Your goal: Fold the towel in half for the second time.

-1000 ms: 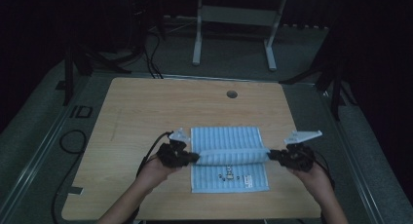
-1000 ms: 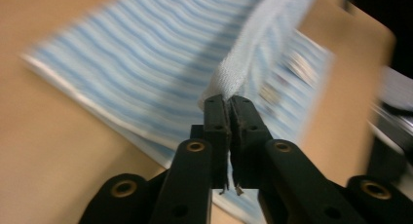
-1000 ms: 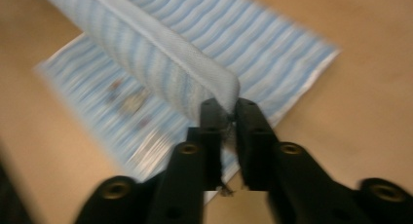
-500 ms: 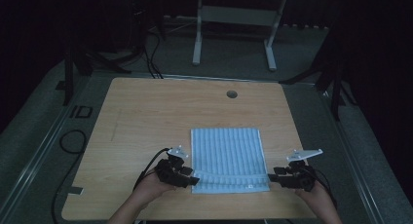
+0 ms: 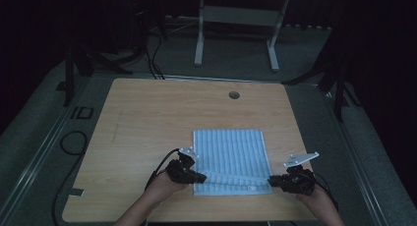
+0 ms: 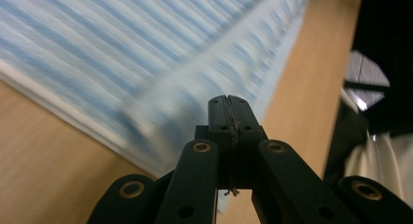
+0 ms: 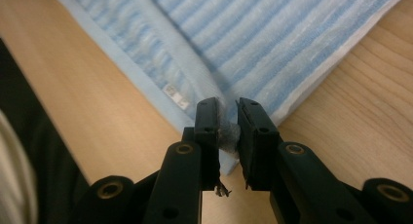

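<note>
A blue and white striped towel [image 5: 230,159] lies flat on the wooden table [image 5: 147,118]. It sits in the near half of the table, a bit right of the middle. Its stripes run from near to far.

The left gripper [image 5: 199,177] is at the near left corner of the towel. A hand [image 5: 162,186] holds it from below. In the left gripper view, the two black jaws are pressed tight together with no gap. A thin bit of thread pokes out below them. The towel [image 6: 146,63] is right beside the jaw tips, and its edge looks lifted a little, but that picture is blurry. I cannot tell for sure if cloth is caught between them.

The right gripper [image 5: 273,182] is at the near right corner of the towel. The other hand [image 5: 314,199] holds it. In the right gripper view, the jaws are close but not fully together. A small wad of the towel corner [image 7: 228,135] sits pinched between them. A little white label [image 7: 176,96] shows on the towel's near edge, left of the jaws in that view.

Along the near edge, a strip of the towel is folded up and over, going from one gripper to the other.

A small round hole [image 5: 234,95] is in the far part of the table, well apart from the towel. A black cable [image 5: 74,142] lies on the floor at the left of the table.
</note>
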### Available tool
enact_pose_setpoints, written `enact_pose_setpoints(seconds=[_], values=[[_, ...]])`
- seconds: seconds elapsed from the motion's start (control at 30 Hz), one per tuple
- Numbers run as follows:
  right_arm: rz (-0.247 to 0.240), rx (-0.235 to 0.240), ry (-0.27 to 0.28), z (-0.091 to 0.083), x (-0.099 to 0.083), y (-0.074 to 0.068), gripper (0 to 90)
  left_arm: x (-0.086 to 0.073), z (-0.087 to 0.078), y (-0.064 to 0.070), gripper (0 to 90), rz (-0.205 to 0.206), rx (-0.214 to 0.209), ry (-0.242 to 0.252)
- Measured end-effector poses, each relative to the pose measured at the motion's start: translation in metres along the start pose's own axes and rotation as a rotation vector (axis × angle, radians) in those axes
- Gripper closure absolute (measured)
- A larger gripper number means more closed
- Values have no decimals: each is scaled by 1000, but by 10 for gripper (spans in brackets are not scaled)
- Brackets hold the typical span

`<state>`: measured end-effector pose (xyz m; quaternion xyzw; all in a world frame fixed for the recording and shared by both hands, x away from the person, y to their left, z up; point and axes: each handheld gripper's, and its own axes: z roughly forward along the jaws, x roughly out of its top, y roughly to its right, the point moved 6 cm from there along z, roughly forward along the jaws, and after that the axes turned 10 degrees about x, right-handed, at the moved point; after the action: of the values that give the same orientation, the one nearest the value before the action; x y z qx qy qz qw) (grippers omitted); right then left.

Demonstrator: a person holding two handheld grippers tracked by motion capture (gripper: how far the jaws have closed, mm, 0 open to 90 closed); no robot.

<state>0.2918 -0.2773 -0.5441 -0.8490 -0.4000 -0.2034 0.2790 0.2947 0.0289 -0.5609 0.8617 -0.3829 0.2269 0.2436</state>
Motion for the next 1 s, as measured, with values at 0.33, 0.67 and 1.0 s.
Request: enact_pose_setpoints(seconds=[0.33, 0.67, 1.0], values=[[12, 21, -51, 10, -28, -14, 786, -6, -2, -6, 630, 24, 149, -15], [16, 0, -69, 15, -25, -6, 786, 10, 28, -28, 550, 18, 165, -53], [-11, -12, -52, 9, -16, -9, 786, 4, 0, -1, 811, 117, 141, -11]])
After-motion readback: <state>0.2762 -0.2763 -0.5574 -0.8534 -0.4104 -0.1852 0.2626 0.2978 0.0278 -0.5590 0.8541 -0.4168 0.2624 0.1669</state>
